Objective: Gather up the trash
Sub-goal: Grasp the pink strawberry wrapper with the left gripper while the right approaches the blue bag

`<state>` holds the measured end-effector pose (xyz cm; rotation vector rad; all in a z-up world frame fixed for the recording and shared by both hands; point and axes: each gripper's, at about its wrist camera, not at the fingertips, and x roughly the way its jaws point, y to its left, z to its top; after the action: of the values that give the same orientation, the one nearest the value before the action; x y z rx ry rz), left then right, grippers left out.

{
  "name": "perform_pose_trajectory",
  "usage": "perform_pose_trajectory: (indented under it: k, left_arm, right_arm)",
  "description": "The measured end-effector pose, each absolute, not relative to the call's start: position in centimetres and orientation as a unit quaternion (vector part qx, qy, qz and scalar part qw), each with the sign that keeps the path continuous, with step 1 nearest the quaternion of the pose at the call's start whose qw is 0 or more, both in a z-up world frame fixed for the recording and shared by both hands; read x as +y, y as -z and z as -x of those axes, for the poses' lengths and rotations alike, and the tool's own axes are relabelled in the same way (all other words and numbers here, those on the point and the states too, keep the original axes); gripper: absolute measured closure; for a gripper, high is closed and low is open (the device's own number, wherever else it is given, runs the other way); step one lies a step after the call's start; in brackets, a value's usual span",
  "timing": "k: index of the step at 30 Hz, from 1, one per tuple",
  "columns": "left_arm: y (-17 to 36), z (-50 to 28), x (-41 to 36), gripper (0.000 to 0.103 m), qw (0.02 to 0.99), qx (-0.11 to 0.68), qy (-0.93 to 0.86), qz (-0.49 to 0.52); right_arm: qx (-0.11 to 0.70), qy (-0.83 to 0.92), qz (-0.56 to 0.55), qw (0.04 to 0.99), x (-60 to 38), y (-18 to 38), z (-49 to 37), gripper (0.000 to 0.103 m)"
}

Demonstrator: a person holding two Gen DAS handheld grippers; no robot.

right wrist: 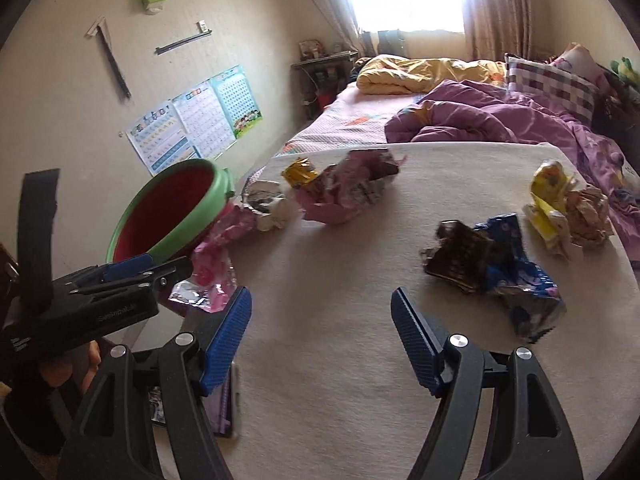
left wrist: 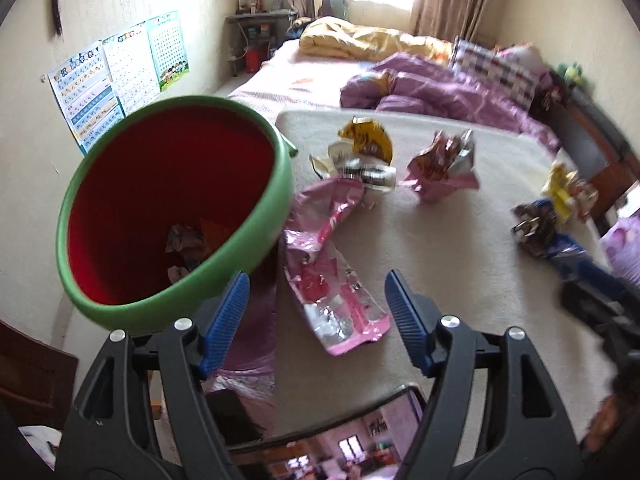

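Hovering over the cream blanket (right wrist: 320, 360), we held both grippers with jaws spread wide and nothing between them.

Our left gripper (left wrist: 316, 308) hung just short of the long pink wrapper (left wrist: 328, 276), which draped off the blanket's edge at nine o'clock, right beside the green-rimmed red bin (left wrist: 160, 208); we saw a few scraps already lying in the bin's bottom. Our right gripper (right wrist: 320, 324) sat over bare blanket, with the dark brown-and-blue wrapper (right wrist: 496, 268) at two o'clock and the yellow wrapper (right wrist: 548, 204) further out the same way, apart from it. At twelve o'clock we spotted a crumpled pink-and-silver wrapper (right wrist: 348, 188), and a yellow-and-white one (left wrist: 360, 152) near the bin.
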<state>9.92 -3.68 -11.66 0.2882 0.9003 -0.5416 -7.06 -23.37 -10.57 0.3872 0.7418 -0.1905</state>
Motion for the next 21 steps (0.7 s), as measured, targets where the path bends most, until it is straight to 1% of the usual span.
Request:
perform_pose_trajectory:
  k: [1,2,3,4,5,7,9,12,18,21]
  left_arm:
    - [12.5,-10.3,-4.5,0.036,0.853,0.437,0.246,-0.147]
    - [13.4,-10.7,-5.1,0.038,0.848,0.449,0.238,-0.148]
    - [13.9,-11.0,-5.3,0.047,0.844,0.46,0.234,-0.146]
    - [14.6,-11.3,-5.6,0.052,0.839,0.472,0.23,-0.143]
    - [15.1,-11.6,-5.8,0.062,0.835,0.481,0.228,-0.141]
    - [15.3,-11.6,-6.1,0.07,0.837,0.481,0.221,-0.135]
    - [14.6,-11.2,-6.1,0.084,0.842,0.477,0.219,-0.124]
    - [13.1,-9.7,-6.2,0.091,0.852,0.463,0.215,-0.113]
    - [11.7,-4.5,-6.6,0.091,0.848,0.469,0.236,-0.067]
    - [12.1,-2.8,-8.6,0.089,0.834,0.484,0.255,-0.068]
  right_arm:
    - [0.36,0.094,-0.19,0.909,-24.3,10.6,7.7,0.033]
    - [0.36,0.094,-0.192,0.908,-25.0,10.7,8.3,0.033]
    - [0.362,0.094,-0.193,0.907,-25.4,10.9,8.7,0.033]
    - [0.365,0.093,-0.194,0.906,-26.1,11.1,9.2,0.033]
    - [0.367,0.092,-0.195,0.905,-26.6,11.3,9.6,0.033]
    - [0.371,0.089,-0.196,0.904,-27.6,11.5,10.3,0.033]
    - [0.372,0.086,-0.195,0.903,-28.6,11.6,10.8,0.033]
    - [0.373,0.085,-0.189,0.905,-30.3,11.6,11.0,0.033]
    - [0.379,0.088,-0.15,0.909,-34.4,11.6,10.4,0.033]
    - [0.389,0.088,-0.162,0.903,-36.4,12.3,9.7,0.033]
